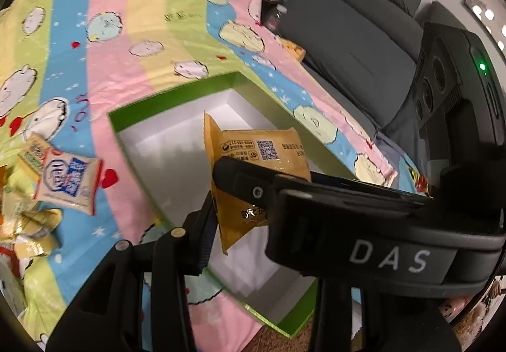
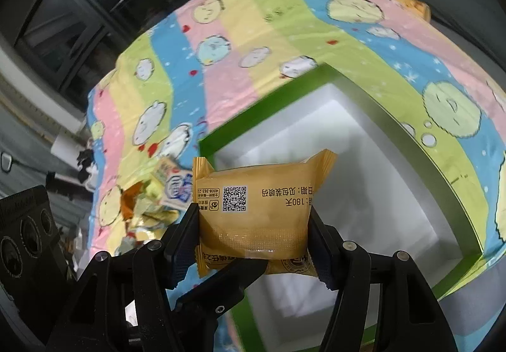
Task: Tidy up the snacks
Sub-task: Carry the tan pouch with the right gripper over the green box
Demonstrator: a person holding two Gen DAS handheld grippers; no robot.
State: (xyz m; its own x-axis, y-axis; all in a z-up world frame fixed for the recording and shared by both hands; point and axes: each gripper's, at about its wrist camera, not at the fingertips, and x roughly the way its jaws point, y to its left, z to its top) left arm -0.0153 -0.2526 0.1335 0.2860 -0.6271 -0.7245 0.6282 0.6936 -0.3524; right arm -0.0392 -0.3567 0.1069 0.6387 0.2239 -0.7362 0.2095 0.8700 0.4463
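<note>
snack packet between right gripper fingers

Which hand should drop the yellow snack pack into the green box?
Right. The right gripper is shut on the yellow snack pack above the green box. In the left wrist view, that pack also sits between the left gripper's fingers.

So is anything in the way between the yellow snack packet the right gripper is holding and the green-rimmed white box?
Nothing visible: the yellow snack packet, clamped in the right gripper, hangs above the green-rimmed white box, whose interior looks bare. The left gripper is also on the packet.
</note>
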